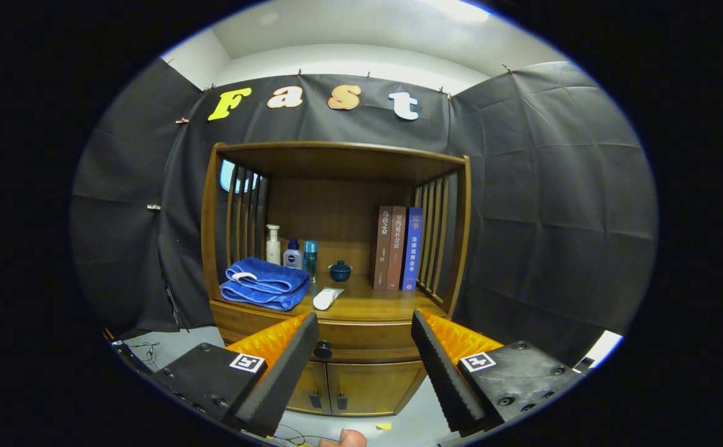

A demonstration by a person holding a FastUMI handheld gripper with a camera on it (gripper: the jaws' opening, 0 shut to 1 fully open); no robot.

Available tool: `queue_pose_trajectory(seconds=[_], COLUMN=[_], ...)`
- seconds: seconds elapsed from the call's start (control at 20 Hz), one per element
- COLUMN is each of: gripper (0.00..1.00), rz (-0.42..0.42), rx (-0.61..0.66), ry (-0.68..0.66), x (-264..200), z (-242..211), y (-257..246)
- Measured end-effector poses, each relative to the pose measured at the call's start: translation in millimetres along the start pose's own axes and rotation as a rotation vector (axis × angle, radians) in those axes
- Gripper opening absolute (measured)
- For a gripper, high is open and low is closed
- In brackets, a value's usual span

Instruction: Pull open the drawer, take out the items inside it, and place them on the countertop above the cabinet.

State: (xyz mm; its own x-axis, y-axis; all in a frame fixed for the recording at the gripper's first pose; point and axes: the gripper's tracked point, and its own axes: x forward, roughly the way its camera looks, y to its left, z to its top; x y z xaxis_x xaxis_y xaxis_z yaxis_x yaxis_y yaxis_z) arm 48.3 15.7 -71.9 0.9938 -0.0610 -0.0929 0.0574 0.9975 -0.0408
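Tongs point(364, 323) open, three books point(397, 248), one drawer point(361, 347)

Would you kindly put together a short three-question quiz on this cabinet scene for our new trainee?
1. True or false: the drawer is already pulled open.
2. What lies nearest the folded blue towel on the countertop? A) white tube B) books C) blue lidded cup
3. Fill in: the gripper has its fingers ____, with the drawer knob just ahead, near the left finger.

Key: 1 false; 2 A; 3 open
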Motion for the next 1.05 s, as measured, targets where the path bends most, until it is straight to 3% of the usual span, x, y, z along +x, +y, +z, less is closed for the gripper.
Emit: queue_pose_trajectory(seconds=[0.4, 1.05], gripper=[0.98, 0.98], rz=[-0.029, -0.027], rx=[-0.036, -0.067], ry=[-0.041, -0.031], x=[-47.1, -50.7], z=[59.0, 62.0], y=[1.1, -5.4])
